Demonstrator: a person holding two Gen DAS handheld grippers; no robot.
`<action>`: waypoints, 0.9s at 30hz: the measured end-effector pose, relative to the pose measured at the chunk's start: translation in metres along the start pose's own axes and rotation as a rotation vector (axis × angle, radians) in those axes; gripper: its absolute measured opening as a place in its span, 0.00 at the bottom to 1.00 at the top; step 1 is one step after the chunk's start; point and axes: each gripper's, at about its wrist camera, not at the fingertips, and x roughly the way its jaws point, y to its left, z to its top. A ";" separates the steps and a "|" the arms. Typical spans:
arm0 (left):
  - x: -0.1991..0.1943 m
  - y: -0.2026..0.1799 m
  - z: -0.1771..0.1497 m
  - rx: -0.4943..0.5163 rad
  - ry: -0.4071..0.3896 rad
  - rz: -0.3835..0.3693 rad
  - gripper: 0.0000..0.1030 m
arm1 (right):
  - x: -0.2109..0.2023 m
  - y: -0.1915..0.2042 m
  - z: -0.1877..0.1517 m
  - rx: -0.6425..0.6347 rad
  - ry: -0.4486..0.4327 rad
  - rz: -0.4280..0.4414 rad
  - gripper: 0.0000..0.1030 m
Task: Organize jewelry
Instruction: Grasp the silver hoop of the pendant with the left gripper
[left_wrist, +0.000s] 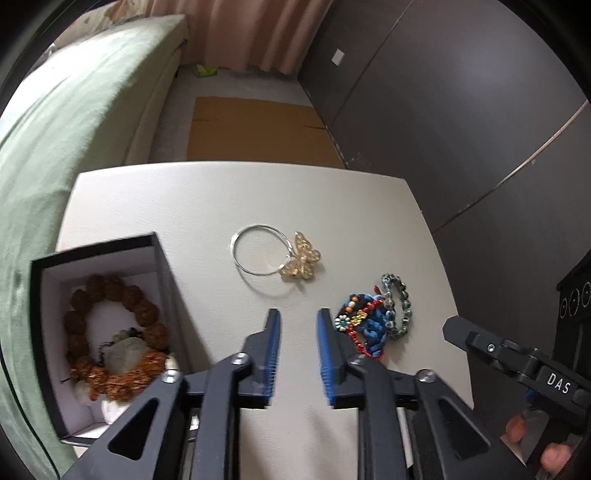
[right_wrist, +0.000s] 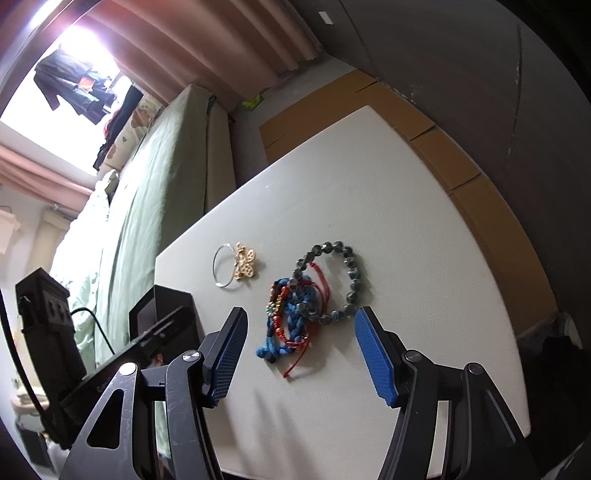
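Observation:
A black jewelry box (left_wrist: 162, 266) with a white lining stands at the table's left and holds a brown bead bracelet (left_wrist: 110, 295) and other pieces. A silver bangle with a gold butterfly (left_wrist: 275, 256) lies mid-table, also in the right wrist view (right_wrist: 236, 267). A tangle of blue braided, red cord and flower-bead bracelets (right_wrist: 291, 317) lies beside a grey bead bracelet (right_wrist: 332, 280), also in the left wrist view (left_wrist: 397, 306). My left gripper (left_wrist: 298, 325) is open and empty, above the table between box and tangle. My right gripper (right_wrist: 301, 325) is open, its fingers on either side of the tangle.
The white table (left_wrist: 221, 199) stands beside a bed with a green cover (left_wrist: 66, 129). Flat cardboard (left_wrist: 255, 125) lies on the floor beyond the table. A dark wall (left_wrist: 461, 110) runs along the right. A black device with a cable (right_wrist: 48, 332) sits to the left.

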 end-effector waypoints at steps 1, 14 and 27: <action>0.001 -0.001 0.001 -0.004 -0.003 0.001 0.33 | -0.001 -0.001 0.001 0.006 -0.002 0.000 0.60; 0.007 -0.018 0.030 0.015 -0.052 0.133 0.51 | -0.020 -0.017 0.014 0.060 -0.037 0.078 0.60; 0.051 -0.043 0.026 0.285 0.038 0.344 0.28 | -0.036 -0.039 0.020 0.126 -0.066 0.121 0.61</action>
